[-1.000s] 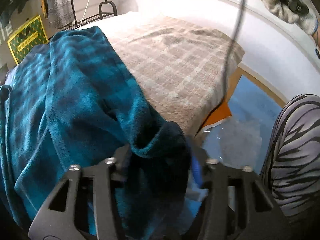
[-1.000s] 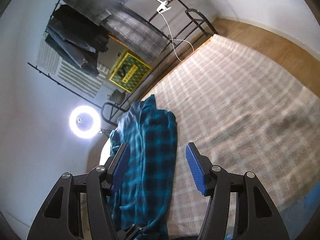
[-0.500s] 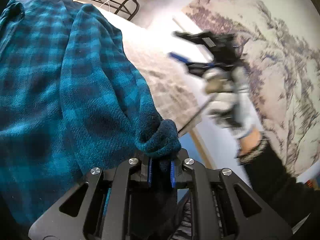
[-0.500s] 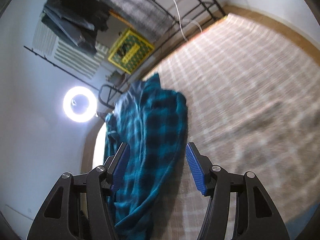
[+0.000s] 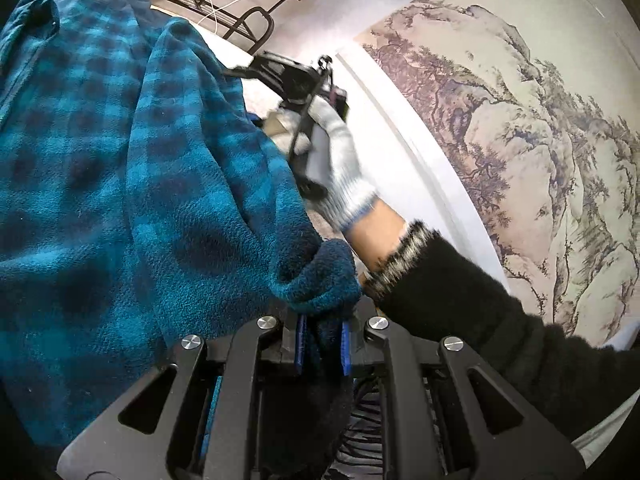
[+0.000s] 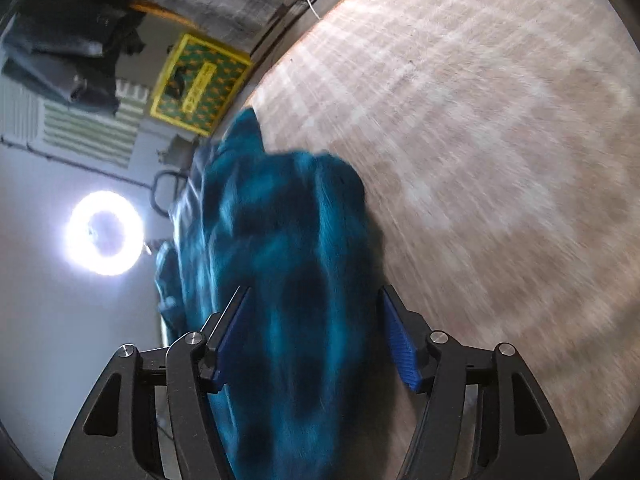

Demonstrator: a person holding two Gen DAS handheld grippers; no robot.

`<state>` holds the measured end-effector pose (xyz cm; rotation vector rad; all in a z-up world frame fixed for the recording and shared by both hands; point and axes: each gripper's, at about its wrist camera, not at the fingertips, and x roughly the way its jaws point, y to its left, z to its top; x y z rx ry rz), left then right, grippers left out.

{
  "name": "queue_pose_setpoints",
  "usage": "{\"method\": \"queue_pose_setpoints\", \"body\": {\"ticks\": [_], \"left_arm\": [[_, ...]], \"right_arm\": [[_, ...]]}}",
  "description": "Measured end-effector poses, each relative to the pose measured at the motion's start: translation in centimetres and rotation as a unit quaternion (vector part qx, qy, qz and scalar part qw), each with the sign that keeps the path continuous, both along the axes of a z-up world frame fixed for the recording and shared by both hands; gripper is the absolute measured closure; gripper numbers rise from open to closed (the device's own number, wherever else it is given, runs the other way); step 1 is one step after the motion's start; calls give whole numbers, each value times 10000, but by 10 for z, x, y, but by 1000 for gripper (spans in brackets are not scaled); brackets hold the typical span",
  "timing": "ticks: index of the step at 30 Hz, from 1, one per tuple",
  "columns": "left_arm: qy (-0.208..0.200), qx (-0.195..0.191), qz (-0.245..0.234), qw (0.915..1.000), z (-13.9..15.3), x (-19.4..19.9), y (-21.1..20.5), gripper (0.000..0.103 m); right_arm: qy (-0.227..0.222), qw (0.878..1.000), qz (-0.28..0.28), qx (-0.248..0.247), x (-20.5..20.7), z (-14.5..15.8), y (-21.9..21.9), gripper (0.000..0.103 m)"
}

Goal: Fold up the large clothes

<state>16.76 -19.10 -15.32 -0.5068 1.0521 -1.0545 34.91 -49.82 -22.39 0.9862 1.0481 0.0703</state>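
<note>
A large teal plaid fleece garment (image 5: 120,184) lies bunched on a bed with a beige checked cover (image 6: 480,140). My left gripper (image 5: 322,344) is shut on the garment's dark sleeve cuff (image 5: 320,276), which bulges out above the blue pads. A gloved hand (image 5: 340,168) holds the right gripper beyond the fabric's right edge. In the blurred right wrist view, my right gripper (image 6: 312,304) stands open just over a ridge of the garment (image 6: 288,240). Fabric shows between its pads, which do not press on it.
A lit ring light (image 6: 106,234) stands left of the bed. Behind it are a metal rack of dark clothes (image 6: 72,40) and a yellow-green bag (image 6: 200,84). A landscape mural (image 5: 520,140) covers the wall on the right. A black sleeve (image 5: 500,320) crosses close to my left gripper.
My left gripper closed on the cuff, then rolled and lifted with it. The right gripper dropped from high over the bed to just above the garment, jaws still apart.
</note>
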Motion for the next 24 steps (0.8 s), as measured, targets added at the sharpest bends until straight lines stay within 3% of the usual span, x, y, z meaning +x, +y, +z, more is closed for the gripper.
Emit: {"method": "queue_pose_setpoints", "body": {"ticks": [1, 2, 3, 9, 15, 20, 24], "left_arm": [[7, -20, -4, 10000, -1, 0, 1, 92], [22, -31, 5, 10000, -2, 0, 2, 92], [35, -45, 14, 10000, -3, 0, 2, 92], [237, -392, 196, 9988, -13, -4, 17, 92], [363, -587, 533, 9962, -21, -12, 47, 92], [405, -759, 956, 9917, -30, -22, 79, 92], [506, -705, 1220, 9887, -45, -30, 95, 92]], "right_arm": [[-18, 10000, -45, 86, 7, -1, 0, 51], [-28, 9999, -40, 135, 12, -1, 1, 83], [-21, 9999, -7, 165, 17, -1, 4, 98], [-172, 9963, 320, -774, 36, 44, 29, 99], [-602, 9780, 959, -1753, 49, 107, 93, 99], [-984, 9468, 1778, -2494, 67, 143, 184, 99], [-1079, 9016, 2658, -3237, 74, 137, 271, 99]]}}
